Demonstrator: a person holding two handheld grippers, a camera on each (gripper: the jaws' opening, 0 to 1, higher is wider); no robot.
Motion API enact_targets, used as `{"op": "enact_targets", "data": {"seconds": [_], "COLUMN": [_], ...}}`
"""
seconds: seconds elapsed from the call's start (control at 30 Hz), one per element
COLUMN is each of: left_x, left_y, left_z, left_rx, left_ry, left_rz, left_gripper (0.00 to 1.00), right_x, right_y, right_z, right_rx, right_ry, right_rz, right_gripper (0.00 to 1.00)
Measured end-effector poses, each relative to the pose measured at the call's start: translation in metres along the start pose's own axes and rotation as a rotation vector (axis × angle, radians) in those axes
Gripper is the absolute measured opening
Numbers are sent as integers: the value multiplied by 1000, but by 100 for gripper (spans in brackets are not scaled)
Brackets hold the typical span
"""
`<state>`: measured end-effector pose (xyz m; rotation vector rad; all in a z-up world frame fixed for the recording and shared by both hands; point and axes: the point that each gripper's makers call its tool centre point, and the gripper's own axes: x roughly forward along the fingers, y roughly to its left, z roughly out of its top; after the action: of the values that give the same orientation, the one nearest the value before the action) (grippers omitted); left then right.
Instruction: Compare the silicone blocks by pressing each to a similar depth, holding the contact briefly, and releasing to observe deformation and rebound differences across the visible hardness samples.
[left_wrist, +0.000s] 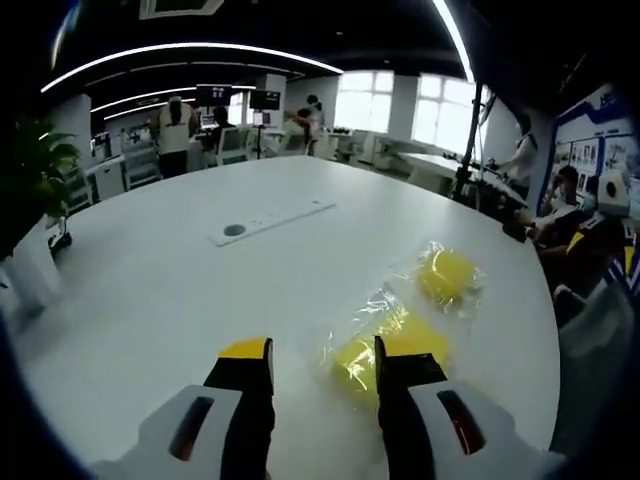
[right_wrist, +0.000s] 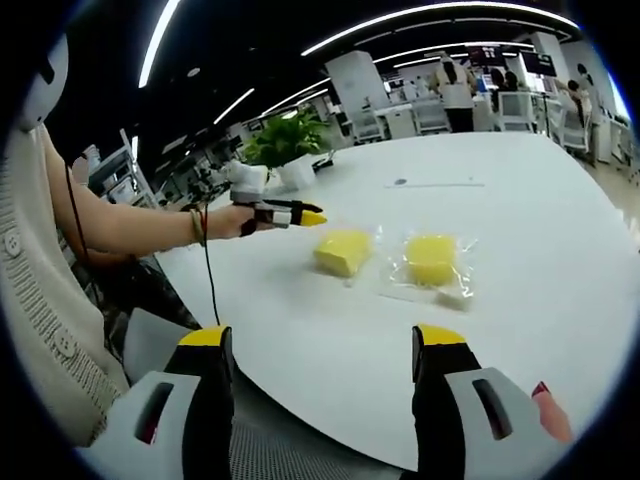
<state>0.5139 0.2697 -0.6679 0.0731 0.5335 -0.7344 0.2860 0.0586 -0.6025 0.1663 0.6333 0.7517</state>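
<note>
Nearest the lens in the left gripper view, the left gripper (left_wrist: 322, 370) stands with its black, yellow-tipped jaws parted and nothing between them, hovering just short of the near yellow silicone block in clear plastic wrap (left_wrist: 368, 352). That block serves as the landmark. Its near edge lies partly behind the right-hand jaw, so it sits slightly right of the gap's centre line, and its long axis runs diagonally away toward the far yellow silicone block in clear plastic wrap (left_wrist: 446, 274), which lies beyond and to the right. Both rest on the round white table (left_wrist: 160, 290). A flat white cable panel (left_wrist: 270, 220) lies well beyond the landmark, toward the table's middle.

In the right gripper view, the left gripper (right_wrist: 285, 215), on a person's outstretched hand, points at the landmark block (right_wrist: 343, 250) from its left. The second block (right_wrist: 432, 258) lies to its right. The right gripper (right_wrist: 322, 350) is released, empty, and well back near the table's edge. By this layout the left gripper is the nearer, so the first press probably falls to it after a small rightward correction.
</note>
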Motion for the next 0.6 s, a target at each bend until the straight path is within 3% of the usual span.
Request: {"op": "enact_targets", "data": {"seconds": [0.6], "left_x": [-60], "left_y": [-63], "left_z": [24], "left_rx": [-1], "left_ry": [-124], "left_rz": [-20], "left_gripper": [49], "right_x": [1], "right_y": [5], "right_z": [7], "right_rx": [-41], "right_ry": [-49], "right_rz": [23], "right_gripper": [66]}}
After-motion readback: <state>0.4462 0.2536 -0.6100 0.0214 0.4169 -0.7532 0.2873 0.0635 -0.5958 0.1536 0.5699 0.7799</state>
